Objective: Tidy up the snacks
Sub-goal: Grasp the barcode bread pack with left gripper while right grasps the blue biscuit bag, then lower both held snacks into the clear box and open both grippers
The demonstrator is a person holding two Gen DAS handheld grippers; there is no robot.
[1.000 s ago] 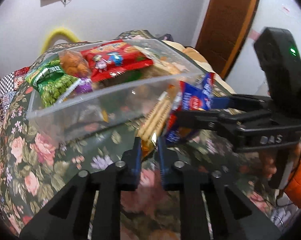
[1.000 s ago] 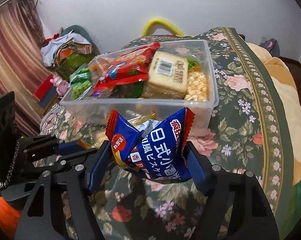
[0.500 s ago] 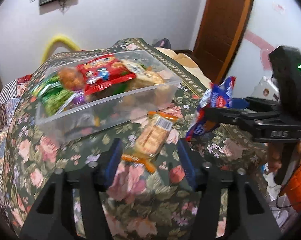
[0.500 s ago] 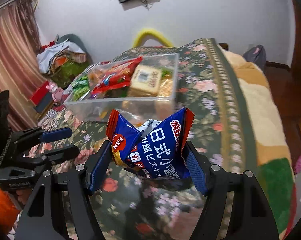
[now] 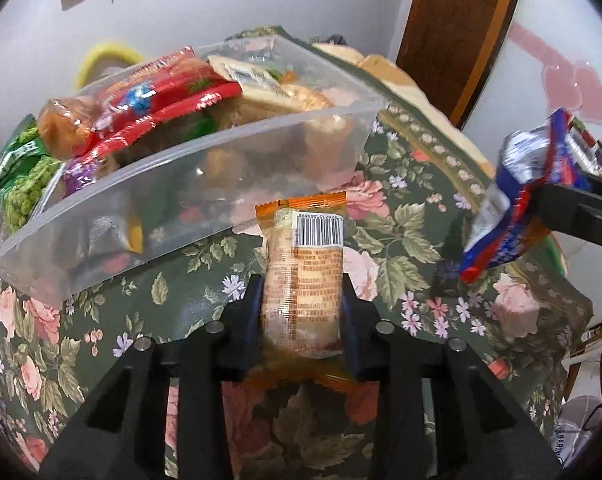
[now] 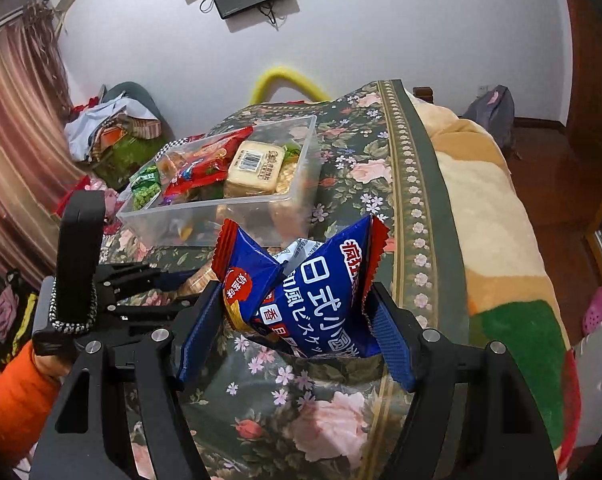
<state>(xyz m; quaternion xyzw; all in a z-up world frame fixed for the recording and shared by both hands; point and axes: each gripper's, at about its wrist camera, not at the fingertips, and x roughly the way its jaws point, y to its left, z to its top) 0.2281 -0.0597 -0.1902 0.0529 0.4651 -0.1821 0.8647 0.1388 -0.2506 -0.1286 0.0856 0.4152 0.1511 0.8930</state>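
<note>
A clear plastic box (image 5: 189, 184) full of snack packs stands on the flowered cloth; it also shows in the right wrist view (image 6: 257, 208). My left gripper (image 5: 301, 300) is shut on an orange cracker pack (image 5: 301, 276), just in front of the box's near wall. My right gripper (image 6: 297, 320) is shut on a blue biscuit bag (image 6: 305, 296) and holds it above the cloth, to the right of the box. The blue bag also shows at the right edge of the left wrist view (image 5: 517, 208).
The flowered cloth (image 6: 381, 168) covers a raised surface whose edge drops off on the right onto a beige blanket (image 6: 489, 208). A brown door (image 5: 457, 24) stands behind. Clothes are piled (image 6: 113, 128) at the far left. The left gripper's body (image 6: 81, 272) is close beside my right one.
My left gripper was open around the orange cracker pack half a second ago and has closed on it, nearer the box. My right gripper with the blue bag has drawn back from the box.
</note>
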